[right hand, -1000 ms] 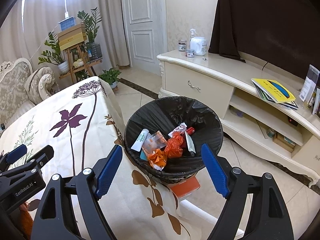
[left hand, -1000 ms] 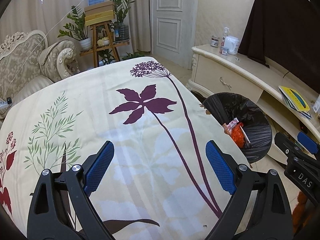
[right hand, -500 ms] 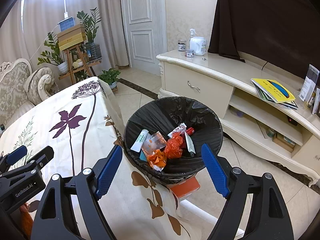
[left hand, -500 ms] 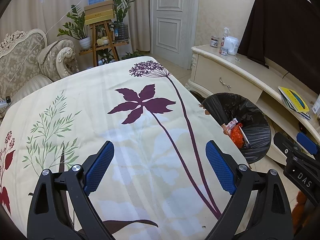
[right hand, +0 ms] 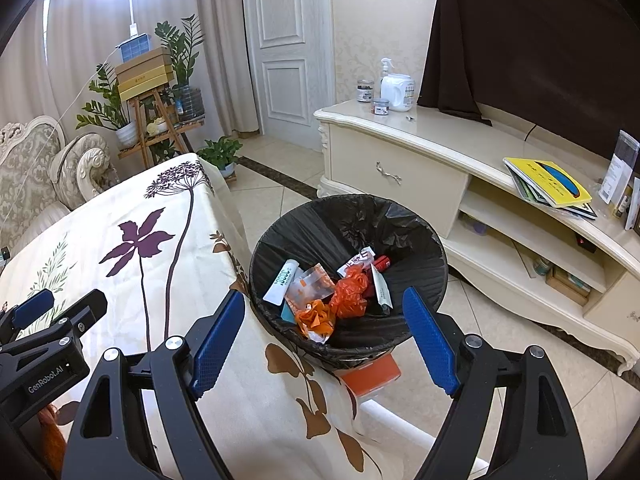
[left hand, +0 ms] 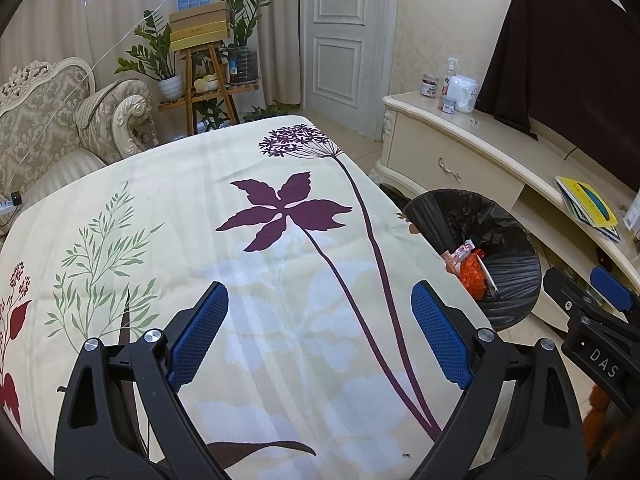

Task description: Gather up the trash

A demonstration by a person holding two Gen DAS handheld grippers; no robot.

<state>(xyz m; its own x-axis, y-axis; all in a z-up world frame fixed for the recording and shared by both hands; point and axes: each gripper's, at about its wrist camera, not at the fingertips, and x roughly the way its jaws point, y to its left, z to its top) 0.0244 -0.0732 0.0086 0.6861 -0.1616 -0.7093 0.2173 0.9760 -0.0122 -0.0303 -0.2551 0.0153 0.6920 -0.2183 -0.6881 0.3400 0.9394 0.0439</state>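
Note:
A bin lined with a black bag (right hand: pixel 416 236) (left hand: pixel 516 268) stands on the floor beside the table's right edge. Inside lie a white tube (right hand: pixel 282 282), orange crumpled wrappers (right hand: pixel 348 294) (left hand: pixel 472 272), a clear packet and other scraps. My right gripper (right hand: pixel 324 330) hovers open just in front of and above the bin, nothing between its blue pads. My left gripper (left hand: pixel 318 328) hangs open over the flower-print tablecloth (left hand: pixel 200 216), also empty. No loose trash shows on the cloth. Each gripper appears at the edge of the other's view.
A cream TV cabinet (right hand: pixel 440 148) runs along the right wall with jars, a spray bottle and yellow books (right hand: pixel 548 180). A sofa (left hand: pixel 48 128) and a plant stand with boxes (left hand: pixel 200 40) sit behind the table. Tiled floor lies between bin and cabinet.

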